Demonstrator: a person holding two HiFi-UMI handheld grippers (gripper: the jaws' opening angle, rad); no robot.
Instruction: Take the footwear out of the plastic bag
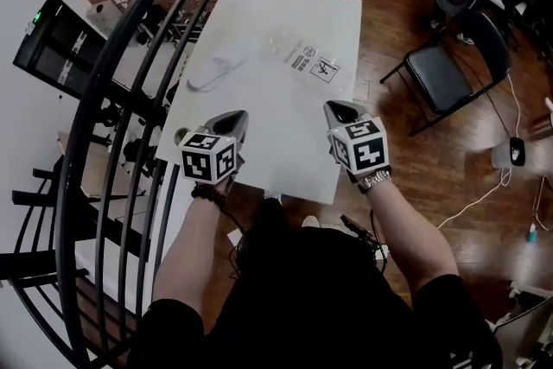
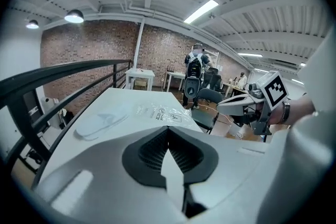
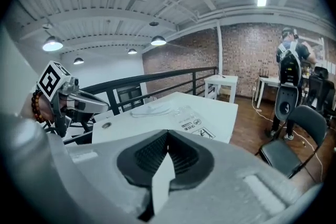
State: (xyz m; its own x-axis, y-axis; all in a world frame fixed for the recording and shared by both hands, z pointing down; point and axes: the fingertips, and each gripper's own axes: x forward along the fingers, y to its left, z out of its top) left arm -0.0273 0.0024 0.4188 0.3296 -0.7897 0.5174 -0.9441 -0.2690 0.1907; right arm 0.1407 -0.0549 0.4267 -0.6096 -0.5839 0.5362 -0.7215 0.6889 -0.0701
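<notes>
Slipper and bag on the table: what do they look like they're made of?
The slipper looks like soft white fabric or thin foam with a matte finish. It lies flat and shows no shine, so it may be a disposable type. The bag looks like thin clear plastic film, glossy and wrinkled. The white table shows through it around the printed marks.

White table (image 1: 285, 125), rectangular, stands on a wood floor (image 1: 415, 186). Black curved railing (image 2: 68, 74) runs along the table's side at the head view's left. Black folding chair (image 1: 441, 78) on the opposite side, apart from the table. White cable (image 1: 473, 205) trails over the floor. Far end: brick wall (image 2: 94, 47), small white tables (image 3: 222, 81), pendant lamp (image 2: 73, 17) lit.
</notes>
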